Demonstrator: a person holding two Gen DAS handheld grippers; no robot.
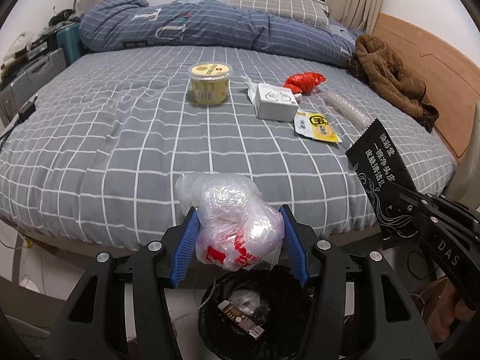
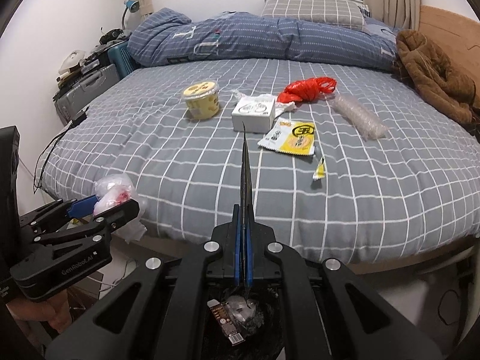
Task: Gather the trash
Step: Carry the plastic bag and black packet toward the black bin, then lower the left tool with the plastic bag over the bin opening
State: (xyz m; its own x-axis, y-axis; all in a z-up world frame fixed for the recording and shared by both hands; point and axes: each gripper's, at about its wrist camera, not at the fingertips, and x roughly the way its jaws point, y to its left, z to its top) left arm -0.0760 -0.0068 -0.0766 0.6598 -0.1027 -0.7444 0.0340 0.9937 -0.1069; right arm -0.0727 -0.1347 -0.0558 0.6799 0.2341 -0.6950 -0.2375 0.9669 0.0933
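Observation:
My left gripper (image 1: 238,213) is shut on a crumpled clear plastic bag (image 1: 234,219) with red print, held above the black-lined trash bin (image 1: 219,327) beside the bed. It also shows in the right wrist view (image 2: 114,202). My right gripper (image 2: 244,210) is shut on a flat black sachet (image 2: 246,174), seen edge-on, over the same bin (image 2: 270,309); the sachet's printed face shows in the left wrist view (image 1: 381,174). On the bed lie a yellow tub (image 1: 210,82), a white box (image 1: 276,102), a red bag (image 1: 304,81), a yellow-white packet (image 1: 316,127) and a clear cup stack (image 1: 348,108).
A small yellow scrap (image 2: 318,171) lies on the grey checked sheet (image 2: 180,162). A blue duvet (image 1: 195,27) and brown garment (image 1: 390,75) lie at the back. Suitcases (image 2: 90,87) stand left of the bed. The wooden headboard (image 1: 435,60) is on the right.

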